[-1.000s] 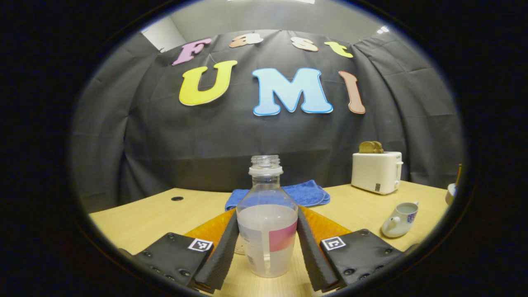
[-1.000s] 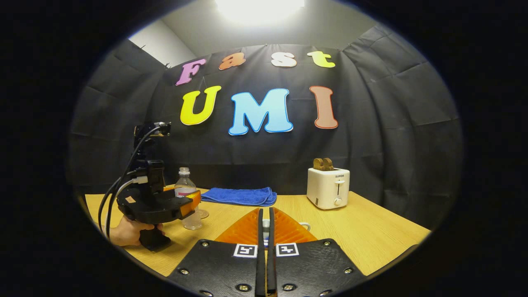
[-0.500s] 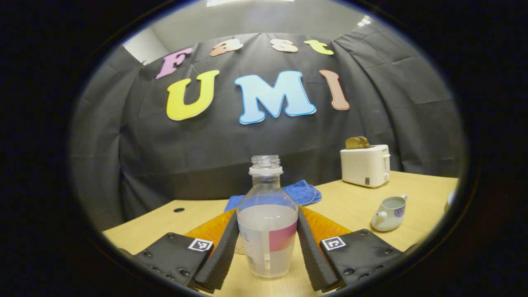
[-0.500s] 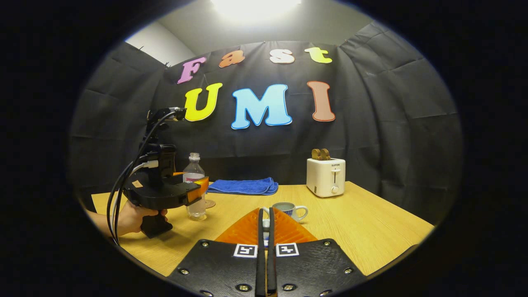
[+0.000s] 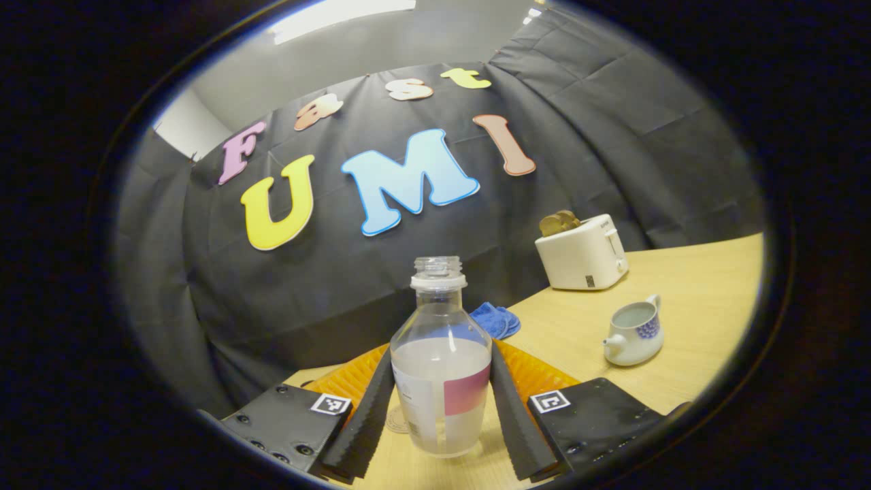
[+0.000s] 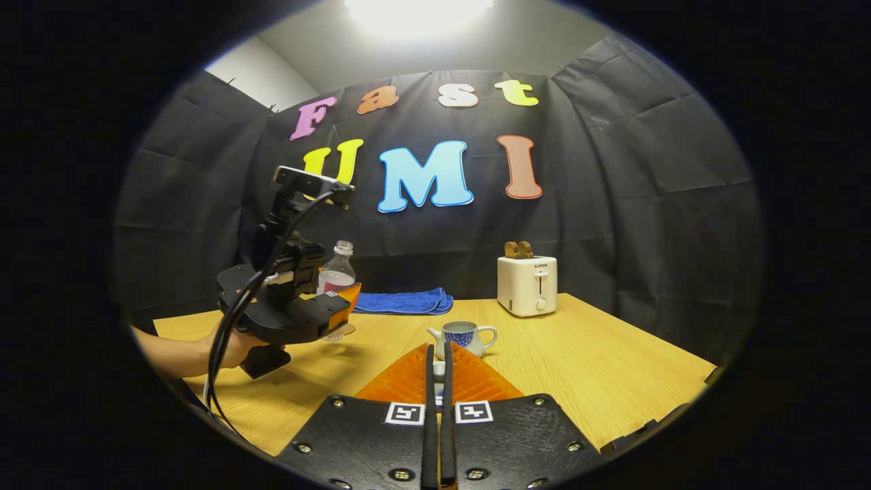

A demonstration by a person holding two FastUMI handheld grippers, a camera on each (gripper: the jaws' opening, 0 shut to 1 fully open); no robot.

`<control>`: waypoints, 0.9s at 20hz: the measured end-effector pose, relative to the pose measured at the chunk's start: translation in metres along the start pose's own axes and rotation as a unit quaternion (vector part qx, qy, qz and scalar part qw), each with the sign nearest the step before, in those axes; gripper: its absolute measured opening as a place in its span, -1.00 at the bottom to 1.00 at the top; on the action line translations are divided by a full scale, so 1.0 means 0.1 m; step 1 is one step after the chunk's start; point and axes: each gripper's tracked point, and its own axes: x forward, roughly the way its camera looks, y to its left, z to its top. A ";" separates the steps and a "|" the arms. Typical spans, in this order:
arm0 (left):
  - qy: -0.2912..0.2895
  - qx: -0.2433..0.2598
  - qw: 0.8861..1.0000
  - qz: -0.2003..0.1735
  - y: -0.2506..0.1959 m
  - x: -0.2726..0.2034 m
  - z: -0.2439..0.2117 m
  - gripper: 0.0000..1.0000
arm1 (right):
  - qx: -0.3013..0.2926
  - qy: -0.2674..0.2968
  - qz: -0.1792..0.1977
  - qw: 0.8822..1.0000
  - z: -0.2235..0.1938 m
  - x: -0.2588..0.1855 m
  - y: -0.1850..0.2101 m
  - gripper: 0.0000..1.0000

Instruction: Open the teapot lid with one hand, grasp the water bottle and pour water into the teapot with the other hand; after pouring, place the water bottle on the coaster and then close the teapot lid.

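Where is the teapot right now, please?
The teapot stands lidless mid-table, just beyond the right gripper, in front of the toaster.

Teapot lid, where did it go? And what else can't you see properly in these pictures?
- Lid: in the right gripper view, just a sliver peeks out; the right gripper's shut fingers hide the rest.
- Coaster: in the left gripper view, mostly behind the bottle and a finger of the left gripper.
- Teapot: in the left gripper view, too small to tell how much water it holds.
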 end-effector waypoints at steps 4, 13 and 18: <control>0.009 0.071 0.997 -0.017 -0.18 0.09 -0.03 0.72 | 0.007 0.012 0.000 1.000 -0.14 -0.16 0.00 -0.96; 0.010 0.227 0.971 -0.069 -0.67 0.22 -0.05 0.70 | 0.021 0.014 -0.003 1.000 -0.26 -0.33 -0.06 -0.96; 0.026 0.309 0.946 -0.091 -0.91 0.34 -0.16 0.70 | 0.032 0.019 -0.005 0.999 -0.32 -0.35 -0.10 -0.96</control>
